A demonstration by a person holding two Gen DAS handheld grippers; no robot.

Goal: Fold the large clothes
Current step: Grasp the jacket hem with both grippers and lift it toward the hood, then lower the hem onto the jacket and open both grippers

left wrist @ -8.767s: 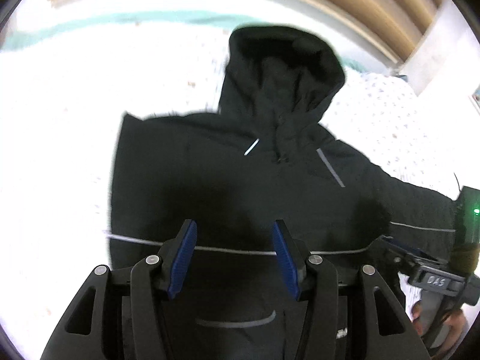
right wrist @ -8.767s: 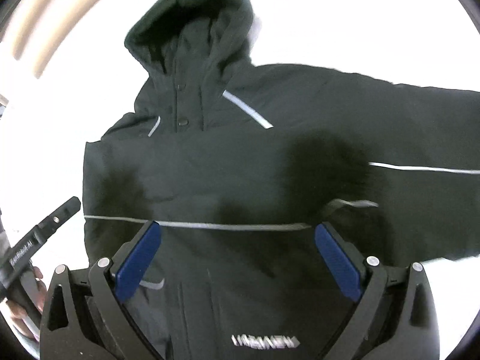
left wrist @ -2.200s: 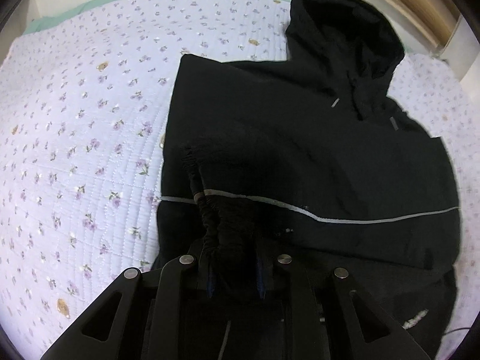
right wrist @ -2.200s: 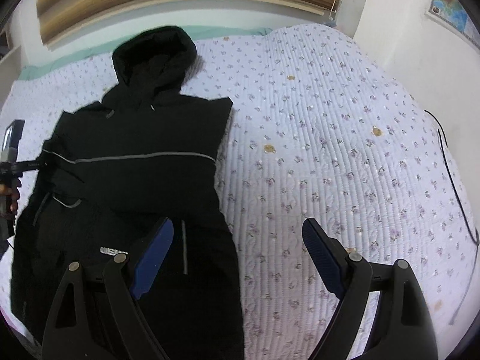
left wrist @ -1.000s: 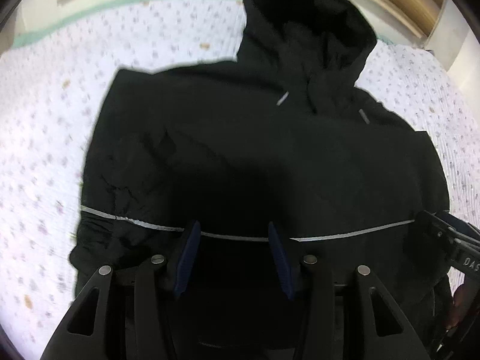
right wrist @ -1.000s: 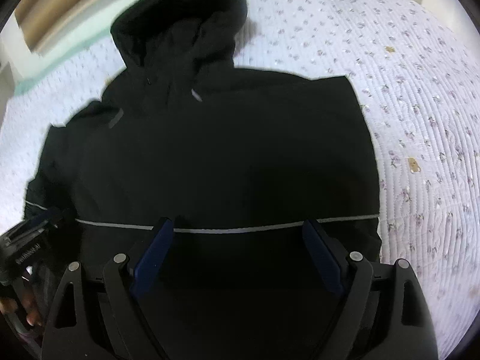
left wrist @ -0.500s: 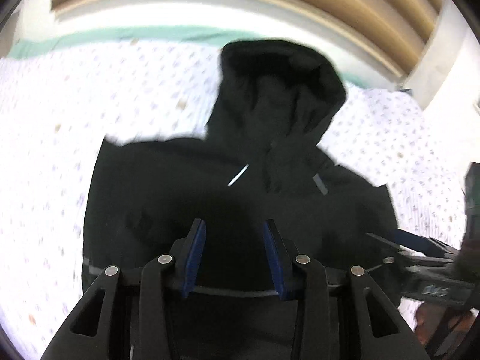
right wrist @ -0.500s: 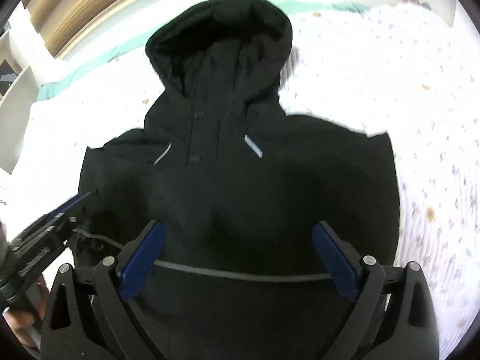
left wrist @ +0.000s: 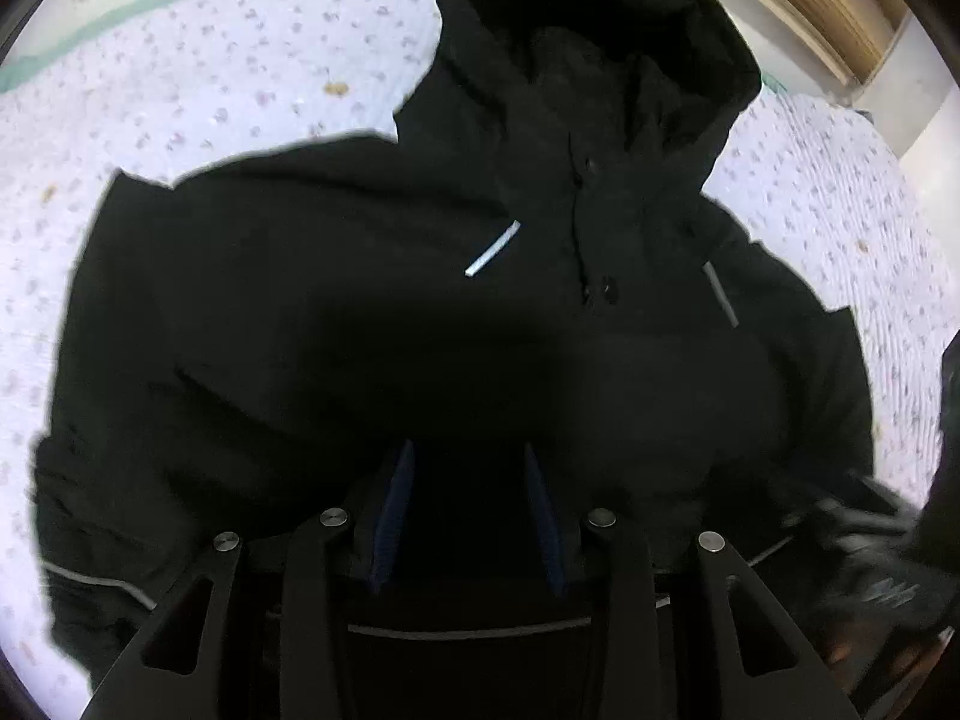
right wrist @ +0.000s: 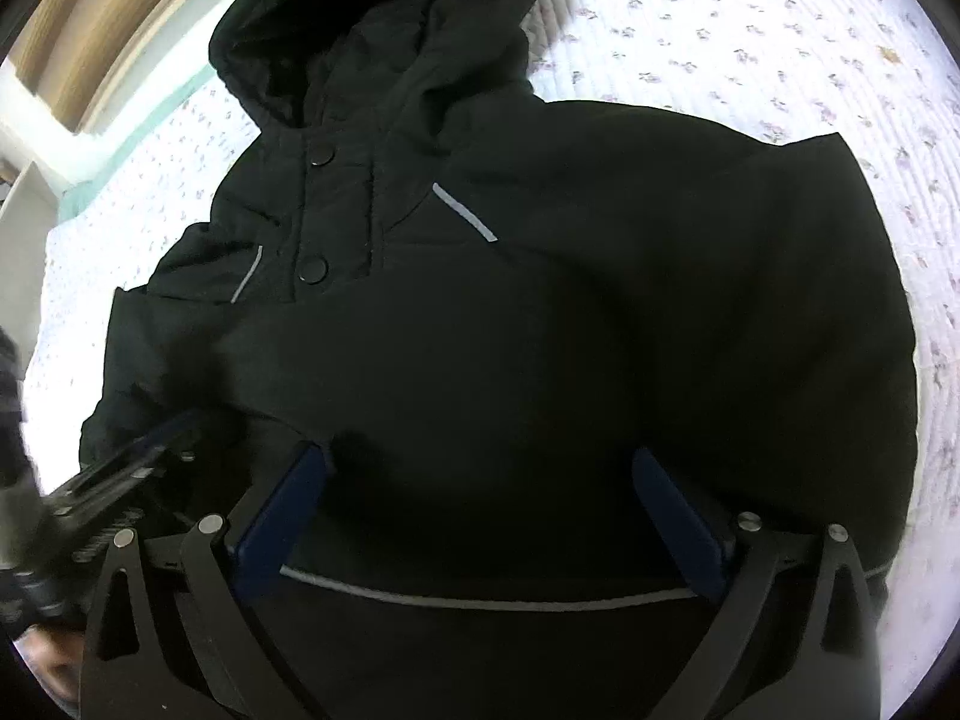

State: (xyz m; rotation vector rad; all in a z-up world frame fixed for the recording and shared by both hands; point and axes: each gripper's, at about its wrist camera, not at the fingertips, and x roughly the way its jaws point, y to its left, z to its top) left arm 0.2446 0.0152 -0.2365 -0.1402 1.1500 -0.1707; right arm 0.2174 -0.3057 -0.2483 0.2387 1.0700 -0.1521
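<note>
A black hooded jacket (left wrist: 360,300) (right wrist: 600,300) lies face up on the bed, both sleeves folded in over its body, hood (left wrist: 600,30) (right wrist: 390,12) at the far end. My left gripper (left wrist: 468,447) hovers over the chest, its jaws closing with a gap still between the blue pads and no cloth pinched. My right gripper (right wrist: 477,453) hangs over the same area, jaws opening wide and empty. Each gripper shows blurred at the edge of the other's view: the right gripper (left wrist: 870,540), the left gripper (right wrist: 138,456).
A white quilt with small flowers (left wrist: 180,90) (right wrist: 780,30) covers the bed around the jacket. A wooden headboard (left wrist: 828,18) and a wall stand beyond the hood. A hand (right wrist: 48,666) shows at the lower left.
Both grippers have moved up the jacket toward the hood and come lower over the chest. The left jaws have narrowed; the right jaws have spread wider.
</note>
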